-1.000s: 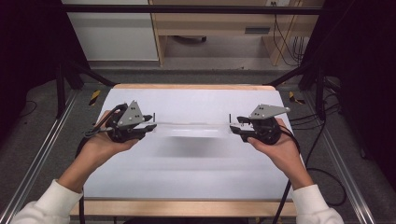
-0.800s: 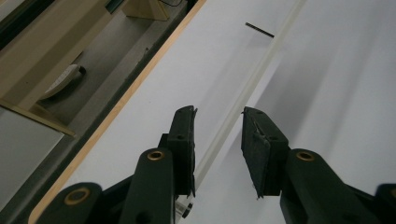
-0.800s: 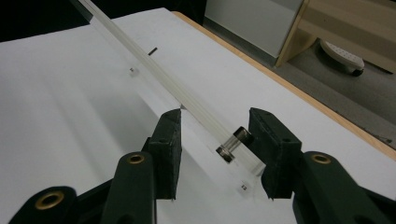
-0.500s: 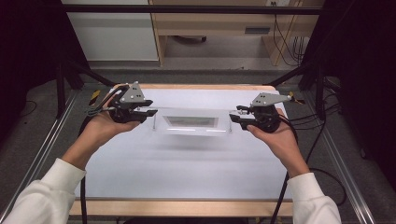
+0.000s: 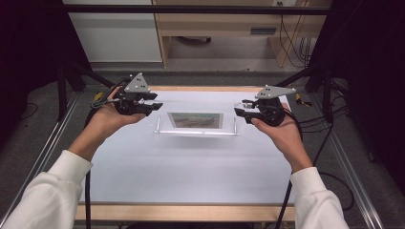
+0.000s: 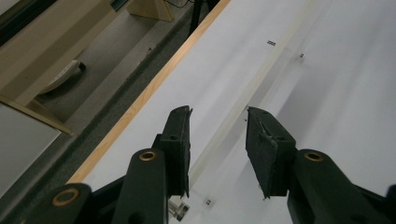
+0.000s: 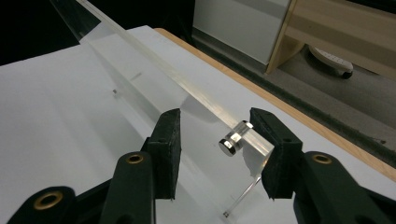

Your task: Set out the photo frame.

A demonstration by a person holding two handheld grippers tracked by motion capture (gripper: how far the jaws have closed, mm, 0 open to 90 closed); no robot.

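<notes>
High view: the left gripper (image 5: 155, 105) sits just off the left end of the clear acrylic photo frame (image 5: 196, 121), jaws parted, empty. That frame stands near the worktop (image 5: 191, 167)'s far edge, long axis left to right. At its right end, the right gripper (image 5: 237, 112) straddles the corner and metal standoff (image 7: 232, 141), jaws open, not clamping.

A white table (image 5: 191, 167) with a pale wooden edge stands on grey floor (image 5: 28, 143). Behind it are a white cabinet (image 5: 114, 33) and a light wooden bench (image 5: 224, 24). Black cables (image 5: 286, 33) hang at right.
</notes>
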